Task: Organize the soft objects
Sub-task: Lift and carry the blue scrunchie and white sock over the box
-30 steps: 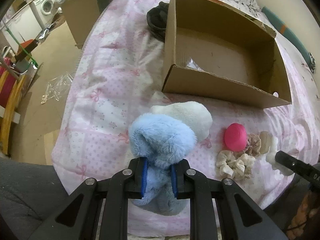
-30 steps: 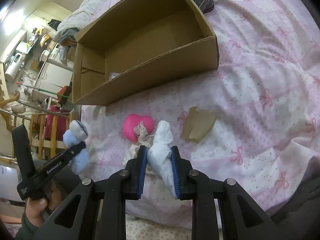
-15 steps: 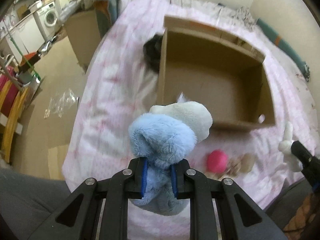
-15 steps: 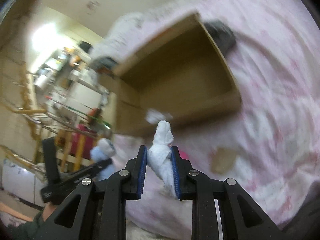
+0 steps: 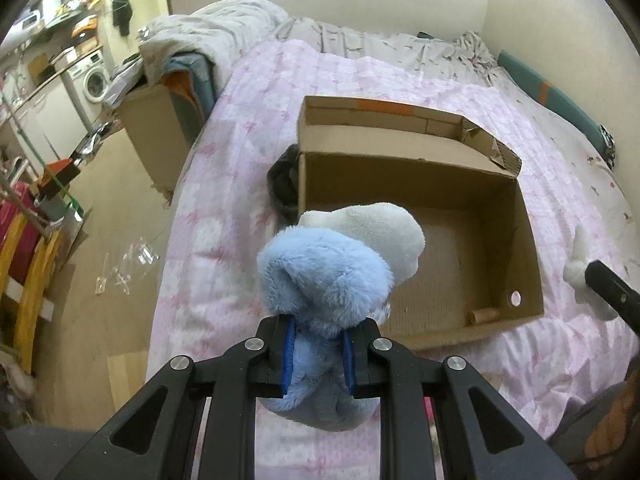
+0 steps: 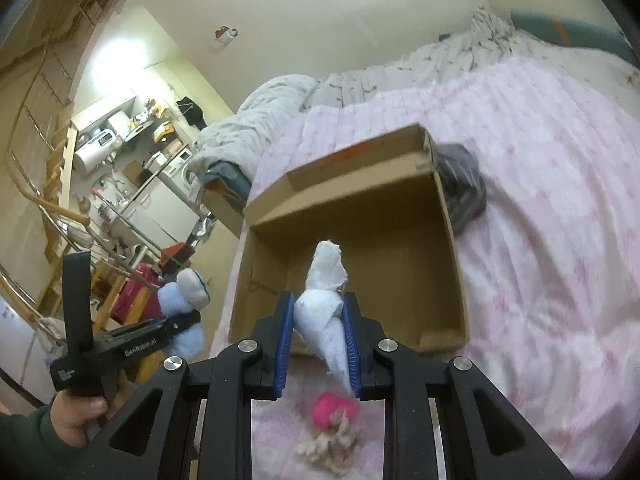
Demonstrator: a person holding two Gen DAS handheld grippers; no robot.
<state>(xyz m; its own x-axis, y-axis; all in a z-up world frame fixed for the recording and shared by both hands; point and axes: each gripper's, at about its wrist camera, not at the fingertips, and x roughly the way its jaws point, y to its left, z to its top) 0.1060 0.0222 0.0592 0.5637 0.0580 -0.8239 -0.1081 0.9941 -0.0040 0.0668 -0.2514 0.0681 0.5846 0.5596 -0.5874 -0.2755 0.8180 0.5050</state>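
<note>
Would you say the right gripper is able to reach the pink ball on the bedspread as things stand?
Probably not yet: the right gripper is shut on a white cloth item, so its jaws are occupied. The pink ball lies uncovered just below it, beside a beige scrunchie.

I'm seeing a pink quilted bedspread (image 5: 248, 128) covering the bed, a rumpled grey duvet (image 5: 208, 36) lying at its far end, a washing machine (image 5: 96, 80) standing beyond the bed's left side, clear plastic scraps (image 5: 128, 264) littering the floor beside the bed
</note>
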